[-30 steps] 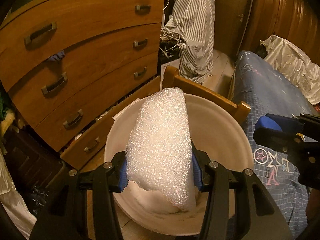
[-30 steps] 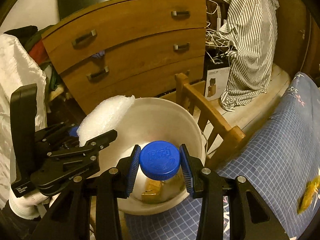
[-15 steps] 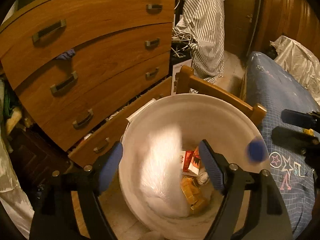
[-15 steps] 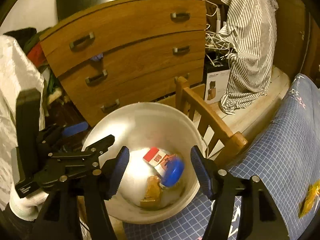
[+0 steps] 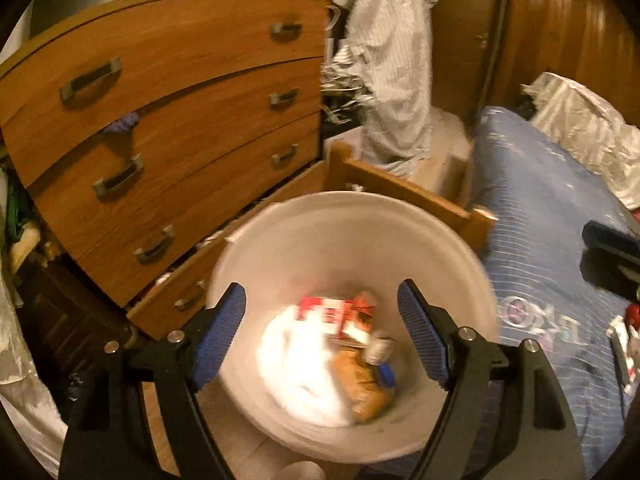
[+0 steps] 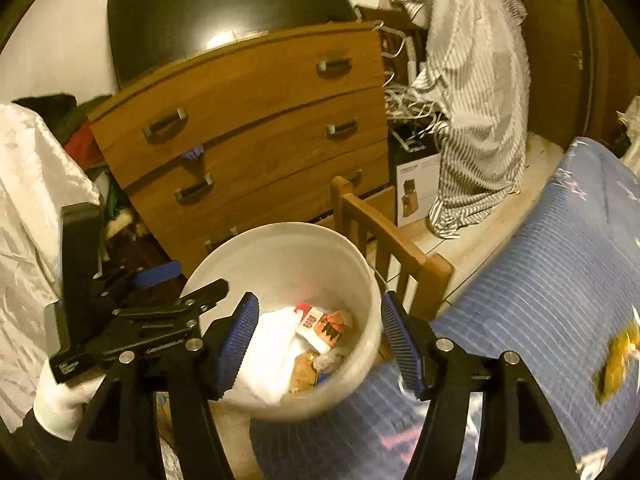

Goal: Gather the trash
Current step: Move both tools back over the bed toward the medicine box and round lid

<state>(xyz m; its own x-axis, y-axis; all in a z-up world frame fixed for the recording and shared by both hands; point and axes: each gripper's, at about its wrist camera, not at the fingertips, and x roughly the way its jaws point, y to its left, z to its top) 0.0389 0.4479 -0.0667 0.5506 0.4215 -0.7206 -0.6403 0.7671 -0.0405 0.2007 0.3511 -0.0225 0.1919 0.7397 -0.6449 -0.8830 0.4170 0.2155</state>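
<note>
A white bucket (image 5: 360, 200) stands on the floor between the drawers and the bed. Inside lie a white foam sheet (image 5: 304, 360), a red and white carton (image 5: 340, 316) and a brown jar (image 5: 366, 388) with a blue lid. My left gripper (image 5: 320, 288) hangs open over the bucket with nothing between its pads. My right gripper (image 6: 319, 300) is open and empty too, above the bucket's (image 6: 280, 228) near rim. The right wrist view shows the foam (image 6: 272, 352), the carton (image 6: 320, 326) and the left gripper (image 6: 202, 276) in a white-gloved hand (image 6: 60, 408). A yellow wrapper (image 6: 618, 364) lies on the bed.
A wooden chest of drawers (image 5: 180, 120) stands behind the bucket, its lowest drawer pulled out. A wooden chair frame (image 6: 392, 248) touches the bucket's right side. The blue checked bedcover (image 6: 540, 280) fills the right. A striped shirt (image 6: 472, 100) hangs at the back.
Both grippers have opened. The foam fell from the left one and the blue-lidded jar from the right one into the bucket. The right gripper has drawn back from the bucket.
</note>
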